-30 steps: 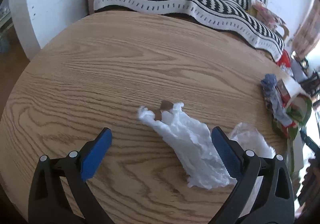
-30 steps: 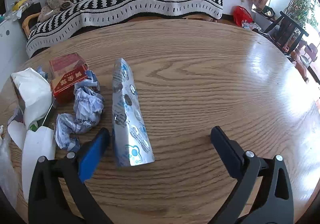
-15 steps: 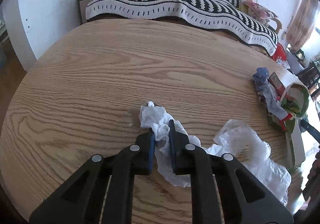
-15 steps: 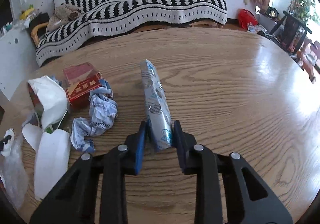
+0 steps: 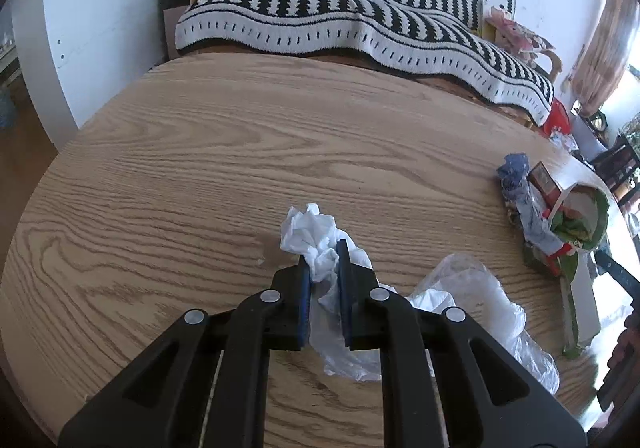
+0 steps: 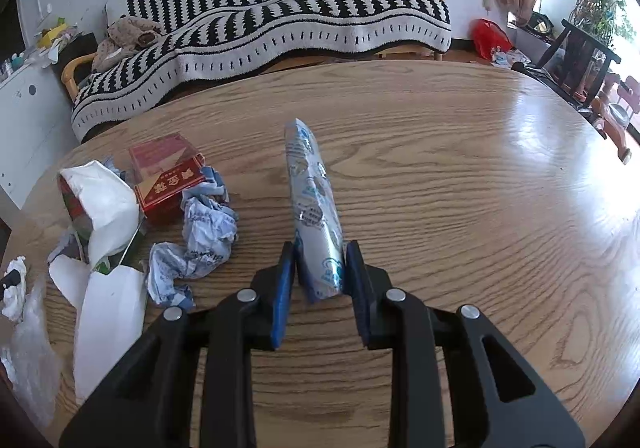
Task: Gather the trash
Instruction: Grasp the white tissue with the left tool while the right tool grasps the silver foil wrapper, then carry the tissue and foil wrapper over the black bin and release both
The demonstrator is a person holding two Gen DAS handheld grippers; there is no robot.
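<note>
My left gripper (image 5: pixel 323 266) is shut on a crumpled white tissue (image 5: pixel 310 234) that rests on the round wooden table (image 5: pixel 200 168). A clear plastic bag (image 5: pixel 472 296) lies just right of it. My right gripper (image 6: pixel 320 268) is shut on the near end of a long silver and blue foil wrapper (image 6: pixel 312 192), which points away over the table (image 6: pixel 460 188).
A trash pile lies at the table's side: a red box (image 6: pixel 168 176), crumpled blue-white paper (image 6: pixel 200 236), a white and green carton (image 6: pixel 104 208), also seen in the left wrist view (image 5: pixel 576 216). A striped sofa (image 6: pixel 280 20) stands behind. Chairs (image 6: pixel 580 60) stand at the right.
Both grippers went from wide open to shut, the left on the tissue and the right on the foil wrapper. Both views have since drawn back slightly, with the held things lifted a little.
</note>
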